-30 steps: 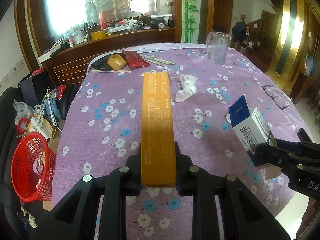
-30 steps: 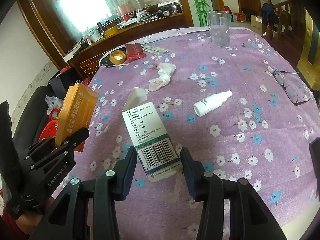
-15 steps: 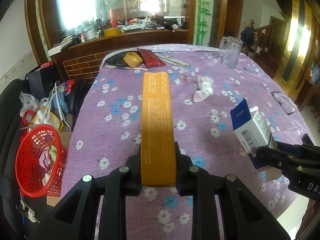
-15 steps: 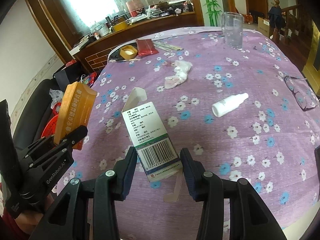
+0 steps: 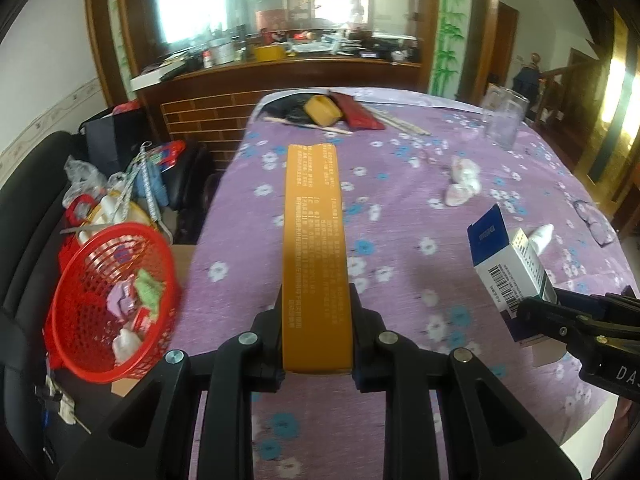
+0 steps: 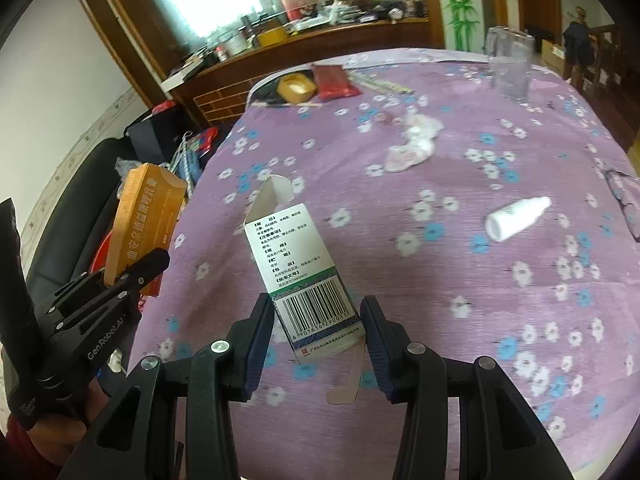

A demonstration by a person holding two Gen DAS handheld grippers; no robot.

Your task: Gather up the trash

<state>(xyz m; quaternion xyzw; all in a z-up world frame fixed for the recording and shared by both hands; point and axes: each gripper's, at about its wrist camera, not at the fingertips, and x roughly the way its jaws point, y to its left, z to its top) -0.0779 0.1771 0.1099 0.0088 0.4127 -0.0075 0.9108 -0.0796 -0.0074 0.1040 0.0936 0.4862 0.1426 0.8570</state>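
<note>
I am gripping a long orange box (image 5: 316,248) in my left gripper (image 5: 316,332), the jaws pressing narrow on its two long sides so that it is pointing away from me over the purple flowered tablecloth (image 5: 400,208). In my right gripper (image 6: 316,336) I am holding a white carton with a barcode (image 6: 304,272); its top flap is standing open and a bottom flap is hanging loose below the fingers, which are clamping its lower end at a middling spread. From the right wrist view the orange box is showing at the left, past the table's edge, with my left hand under it. A red mesh basket (image 5: 112,304) is sitting low beside the table on the left, tilted, with scraps of paper and wrappers already lying inside it. On the cloth a crumpled tissue (image 6: 416,140) is lying toward the far middle, and a small white bottle (image 6: 516,218) is lying on its side nearer the right. A clear glass jug (image 6: 510,64) is standing upright at the far right edge, and a roll of tape (image 6: 296,88) is resting just beside a red pouch (image 6: 332,80) at the far end. A pair of glasses (image 6: 624,204) is lying at the right rim.
</note>
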